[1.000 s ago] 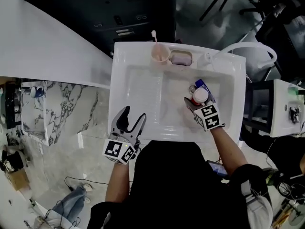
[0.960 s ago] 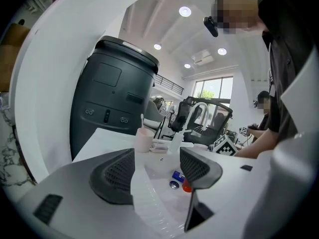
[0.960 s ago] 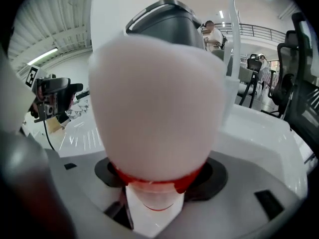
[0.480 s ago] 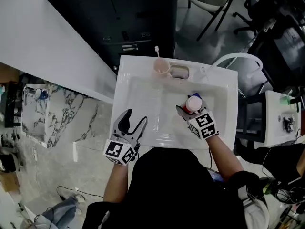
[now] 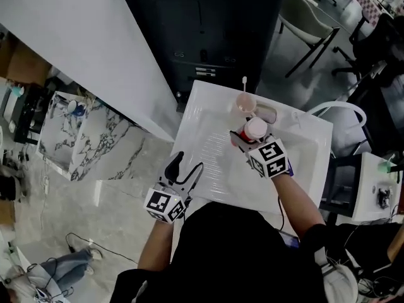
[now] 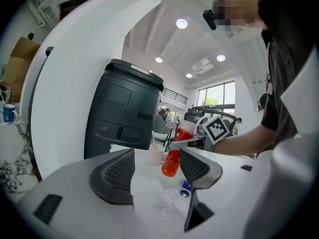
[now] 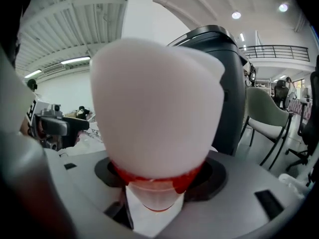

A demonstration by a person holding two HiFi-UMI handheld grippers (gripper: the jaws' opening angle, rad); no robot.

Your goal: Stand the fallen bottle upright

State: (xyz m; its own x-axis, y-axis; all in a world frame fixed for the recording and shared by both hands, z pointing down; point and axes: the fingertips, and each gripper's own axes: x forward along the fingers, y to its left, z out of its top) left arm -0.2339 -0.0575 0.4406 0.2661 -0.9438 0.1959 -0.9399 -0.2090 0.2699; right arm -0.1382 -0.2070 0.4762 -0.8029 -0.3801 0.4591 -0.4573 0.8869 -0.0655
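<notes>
The jaws of our right gripper grasp the bottle cap-up for standing it; our left gripper hovers aside, jaws released and empty.

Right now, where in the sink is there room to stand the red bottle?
The bottle fits in the sink's left half: it is bare from the left tool up to the pink cup. The back ledge is crowded: cup and soap dish sit side by side. A small blue thing lies by the drain.

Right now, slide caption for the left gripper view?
Open left gripper frames the right gripper holding the red bottle by its neck over the white sink.
</notes>
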